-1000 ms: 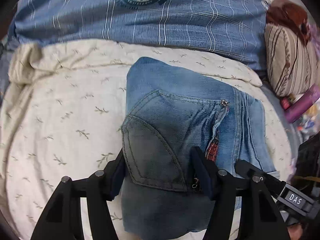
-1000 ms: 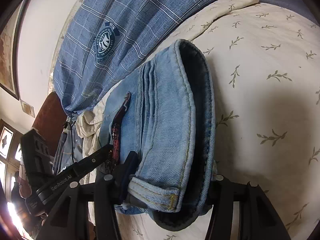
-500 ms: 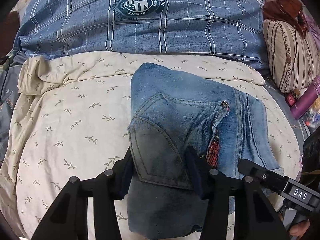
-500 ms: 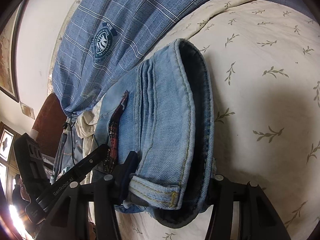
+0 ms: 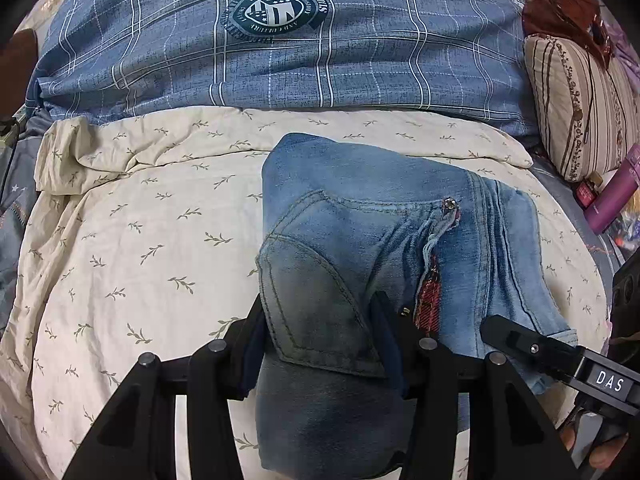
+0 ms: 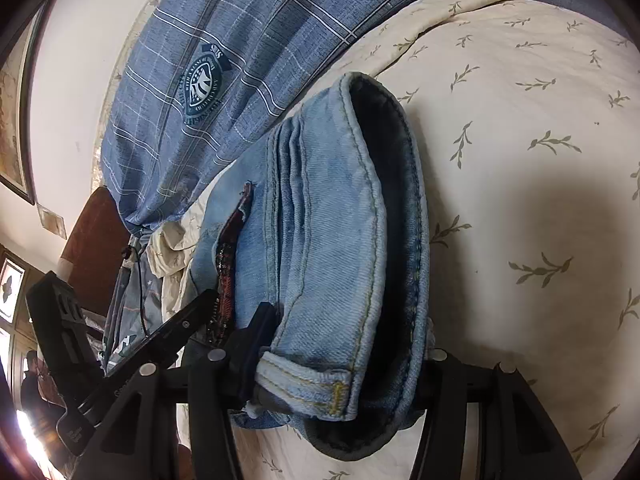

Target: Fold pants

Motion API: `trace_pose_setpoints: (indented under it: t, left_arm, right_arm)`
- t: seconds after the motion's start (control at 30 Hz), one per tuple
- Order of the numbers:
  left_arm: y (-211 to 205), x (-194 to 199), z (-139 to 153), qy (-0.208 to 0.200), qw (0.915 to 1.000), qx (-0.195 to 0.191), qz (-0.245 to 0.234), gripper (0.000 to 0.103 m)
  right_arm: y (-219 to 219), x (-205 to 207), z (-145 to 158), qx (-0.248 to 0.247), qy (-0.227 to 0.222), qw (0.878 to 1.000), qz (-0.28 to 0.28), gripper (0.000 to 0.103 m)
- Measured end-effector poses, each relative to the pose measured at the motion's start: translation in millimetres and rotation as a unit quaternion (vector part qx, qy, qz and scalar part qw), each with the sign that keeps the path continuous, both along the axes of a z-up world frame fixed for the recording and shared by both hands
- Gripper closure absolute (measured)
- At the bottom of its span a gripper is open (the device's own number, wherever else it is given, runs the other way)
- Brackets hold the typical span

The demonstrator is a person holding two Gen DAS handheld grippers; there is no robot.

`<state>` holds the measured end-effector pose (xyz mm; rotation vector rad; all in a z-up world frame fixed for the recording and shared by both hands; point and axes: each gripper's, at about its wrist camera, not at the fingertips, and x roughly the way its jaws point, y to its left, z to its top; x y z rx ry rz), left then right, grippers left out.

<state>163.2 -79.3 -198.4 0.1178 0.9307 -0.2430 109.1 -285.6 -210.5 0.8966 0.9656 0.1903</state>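
Left wrist view: folded jeans [image 5: 360, 248] lie on cream sheet [image 5: 140, 240].

A bed [image 5: 120, 240] with cream leaf-print sheet carries folded jeans [image 5: 360, 240] at centre, a blue plaid duvet [image 5: 360, 60] at twelve o'clock.

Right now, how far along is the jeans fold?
Done: the jeans lie as a compact multi-layer bundle on the leaf-print sheet. In hand: the left gripper, jaws just closing, clamps the pocket end; the right gripper clamps the stacked hem end. Left: probably only release, or one last fold.
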Motion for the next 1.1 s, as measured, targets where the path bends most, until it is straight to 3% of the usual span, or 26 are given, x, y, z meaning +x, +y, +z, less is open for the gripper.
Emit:
trace_pose_setpoints:
  t: [0.37, 0.57, 0.83, 1.1]
  left_arm:
    - [-2, -1, -3, -0.007, 0.9999, 0.014, 0.001, 0.047]
    - [-7, -3, -4, -0.032, 0.9975, 0.062, 0.007, 0.027]
    - [0, 3, -6, -0.02, 0.9986, 0.044, 0.023, 0.019]
    - [-4, 2, -5, -0.025, 0.998, 0.053, 0.025, 0.018]
  right_arm:
    - [-2, -1, 1, 0.007, 0.003, 1.0, -0.003, 0.046]
    - [-4, -3, -1, 0.014, 0.006, 1.0, -0.006, 0.045]
    - [-14, -6, -6, 0.052, 0.015, 0.998, -0.015, 0.044]
    - [-24, -13, -11, 0.1, 0.025, 0.994, -0.033, 0.039]
